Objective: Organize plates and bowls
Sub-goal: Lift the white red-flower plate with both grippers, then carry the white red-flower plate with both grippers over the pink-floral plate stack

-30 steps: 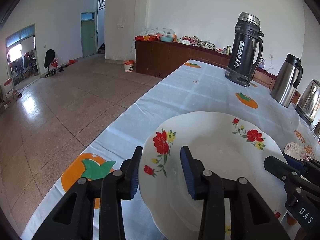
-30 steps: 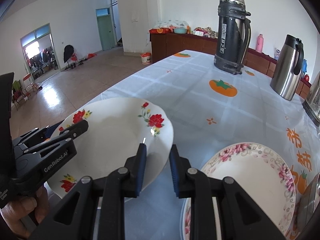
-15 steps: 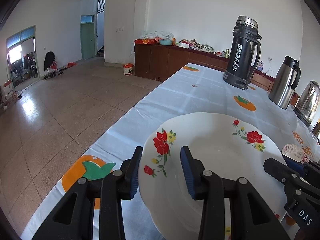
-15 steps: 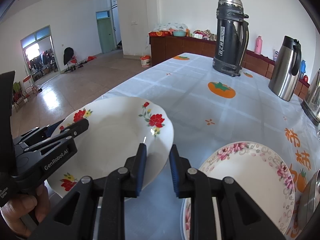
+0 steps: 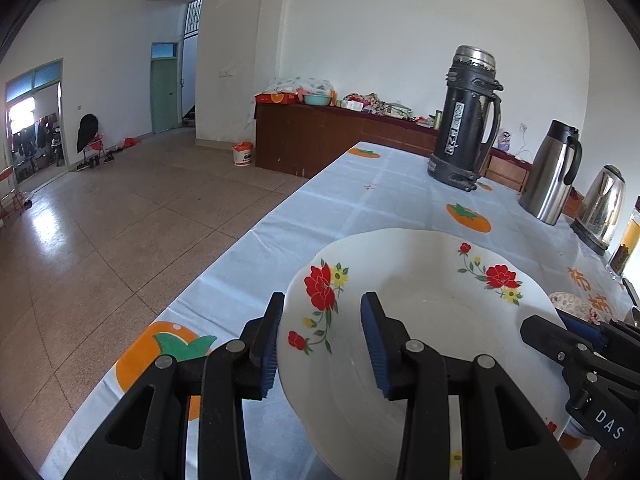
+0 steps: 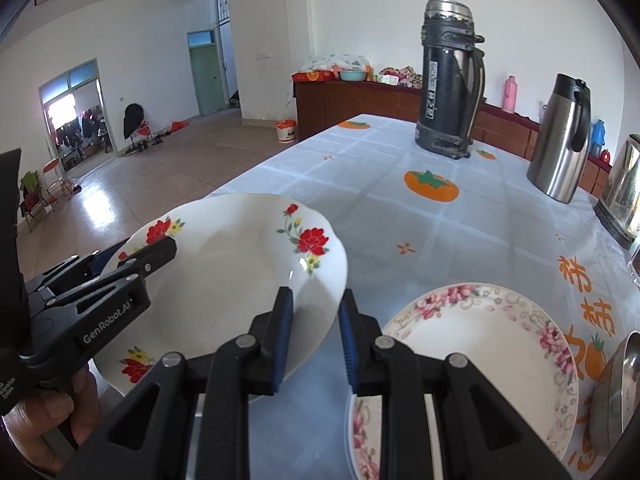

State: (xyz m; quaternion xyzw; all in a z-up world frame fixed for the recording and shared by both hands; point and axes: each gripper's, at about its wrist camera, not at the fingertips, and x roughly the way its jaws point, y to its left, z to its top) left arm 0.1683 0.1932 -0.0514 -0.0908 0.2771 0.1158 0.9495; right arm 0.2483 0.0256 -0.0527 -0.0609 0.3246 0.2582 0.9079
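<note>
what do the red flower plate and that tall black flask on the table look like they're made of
Red-flower plate: probably glazed ceramic or porcelain, though melamine can't be ruled out; glossy white surface with a bright highlight and printed flowers. Tall black flask: apparently metal, with a dull silver cap and a scuffed black casing that may be paint or plastic.

- The left tongs (image 5: pixel 322 338) pointed down toward twelve o'clock, pads straddling a plate rim.
- The right tongs (image 6: pixel 314 334) stood narrower, likewise astride it.
- A hand (image 6: pixel 48 412) gripped the left handle.
</note>
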